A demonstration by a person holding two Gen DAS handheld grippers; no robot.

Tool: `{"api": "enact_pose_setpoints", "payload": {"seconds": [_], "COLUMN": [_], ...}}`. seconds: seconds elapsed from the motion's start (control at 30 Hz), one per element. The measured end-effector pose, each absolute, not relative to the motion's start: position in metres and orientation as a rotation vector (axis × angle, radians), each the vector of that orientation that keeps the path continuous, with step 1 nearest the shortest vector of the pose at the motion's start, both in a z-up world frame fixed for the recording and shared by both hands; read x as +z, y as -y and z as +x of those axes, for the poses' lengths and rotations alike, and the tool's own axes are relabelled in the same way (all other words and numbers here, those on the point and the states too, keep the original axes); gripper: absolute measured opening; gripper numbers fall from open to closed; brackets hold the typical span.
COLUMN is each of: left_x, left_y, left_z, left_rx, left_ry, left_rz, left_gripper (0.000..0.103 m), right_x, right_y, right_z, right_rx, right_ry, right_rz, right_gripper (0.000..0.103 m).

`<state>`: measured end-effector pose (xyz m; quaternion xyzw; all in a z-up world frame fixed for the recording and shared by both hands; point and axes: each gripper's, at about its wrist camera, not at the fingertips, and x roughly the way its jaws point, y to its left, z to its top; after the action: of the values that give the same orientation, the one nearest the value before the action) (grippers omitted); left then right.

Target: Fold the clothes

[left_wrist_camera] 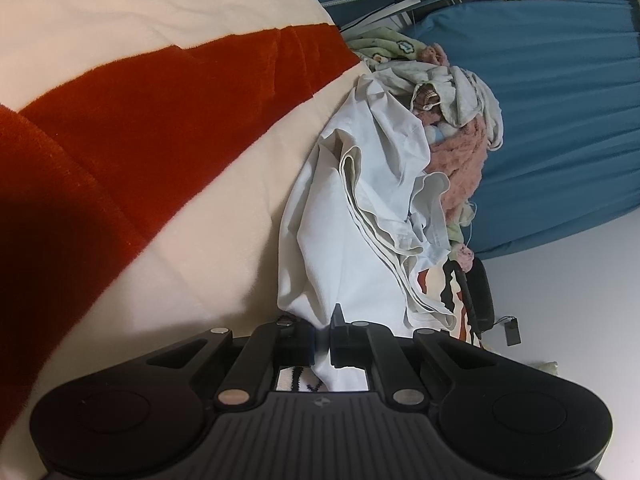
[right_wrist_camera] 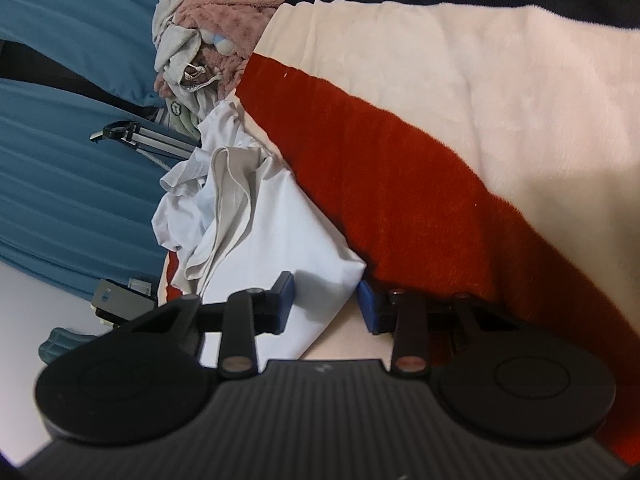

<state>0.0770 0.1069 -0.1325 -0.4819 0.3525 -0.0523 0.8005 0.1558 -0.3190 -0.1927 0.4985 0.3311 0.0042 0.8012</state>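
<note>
Left tongs (left_wrist_camera: 322,340) are pinched tight on an edge of the white shirt (left_wrist_camera: 340,248), held low over the striped blanket (left_wrist_camera: 140,128). Right tongs (right_wrist_camera: 326,304) are spread wide around the shirt's corner, with the laundry pile (right_wrist_camera: 212,28) just beyond.

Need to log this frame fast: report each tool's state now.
Left tool: closed on the white garment.
Right tool: open, a corner of the white garment between its fingers, not clamped.
</note>
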Motion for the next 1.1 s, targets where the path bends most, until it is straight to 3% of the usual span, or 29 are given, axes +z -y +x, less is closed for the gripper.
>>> {"api": "enact_pose_setpoints", "payload": {"seconds": [0.13, 0.27, 0.33, 0.63, 1.1], "left_x": [-0.134, -0.131, -0.126, -0.080, -0.046], "left_y": [-0.107, -0.107, -0.107, -0.111, -0.115], "left_z": [0.079, 0.080, 0.079, 0.043, -0.119], "left_rx": [-0.110, -0.119, -0.137, -0.217, -0.215], "left_ry": [-0.757, -0.738, -0.714, -0.532, -0.464], "left_rz": [-1.038, -1.042, -1.043, -1.014, -0.983], "left_gripper": [0.006, 0.006, 0.006, 0.005, 0.005], "right_x": [-0.192, -0.188, -0.185, -0.134, -0.103], "right_y": [0.321, 0.320, 0.319, 0.314, 0.303], "right_z": [0.156, 0.158, 0.159, 0.121, -0.044], "right_rx": [-0.003, 0.020, 0.041, 0.168, 0.178], "right_ry": [-0.696, -0.683, -0.669, -0.455, -0.321], "right_rz": [1.069, 1.049, 1.036, 0.976, 0.912], "right_gripper": [0.038, 0.012, 0.009, 0.007, 0.007]}}
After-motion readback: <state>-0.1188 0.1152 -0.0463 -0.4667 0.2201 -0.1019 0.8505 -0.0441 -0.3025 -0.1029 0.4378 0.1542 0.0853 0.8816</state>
